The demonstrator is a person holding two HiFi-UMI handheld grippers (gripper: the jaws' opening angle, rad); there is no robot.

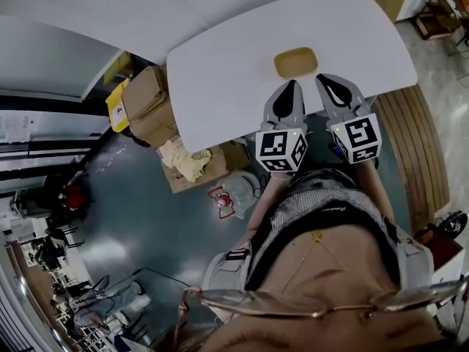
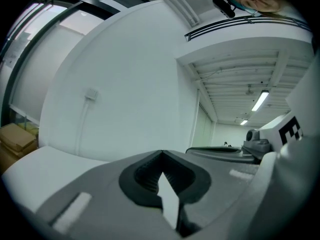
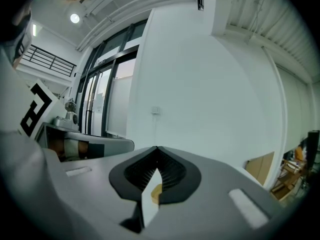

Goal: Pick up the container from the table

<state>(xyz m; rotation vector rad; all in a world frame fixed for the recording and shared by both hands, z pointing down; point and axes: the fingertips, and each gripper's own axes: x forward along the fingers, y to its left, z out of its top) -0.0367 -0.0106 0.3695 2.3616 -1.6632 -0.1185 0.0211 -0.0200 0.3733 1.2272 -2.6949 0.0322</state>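
1. Two tongs are held side by side over the near edge of the white surface (image 1: 220, 72). The left tongs (image 1: 292, 85) and the right tongs (image 1: 323, 80) both have their tips pointing toward the far edge.
2. One container (image 1: 296, 62), shallow and tan-yellow with rounded corners, lies about in the middle of the surface, well clear of every edge. Both pairs of tips are near its near side, the left tongs off its left half and the right tongs off its right half.
3. In the left gripper view, the left tongs (image 2: 161, 152) are closed tip to tip. Only a narrow diamond gap stays behind the tips (white surface shows through it), and they have hold of nothing.
4. In the right gripper view, the right tongs (image 3: 157, 147) are likewise closed at the tips and carry nothing. A sliver of the container (image 3: 156, 192) shows through the gap behind the tips, beyond them and not gripped.
5. Each pair of tongs carries a marker cube at its rear, one on the left (image 1: 282, 149) and one on the right (image 1: 357, 138).
6. Some cardboard boxes (image 1: 146, 101) sit on the floor off the left end of the surface.
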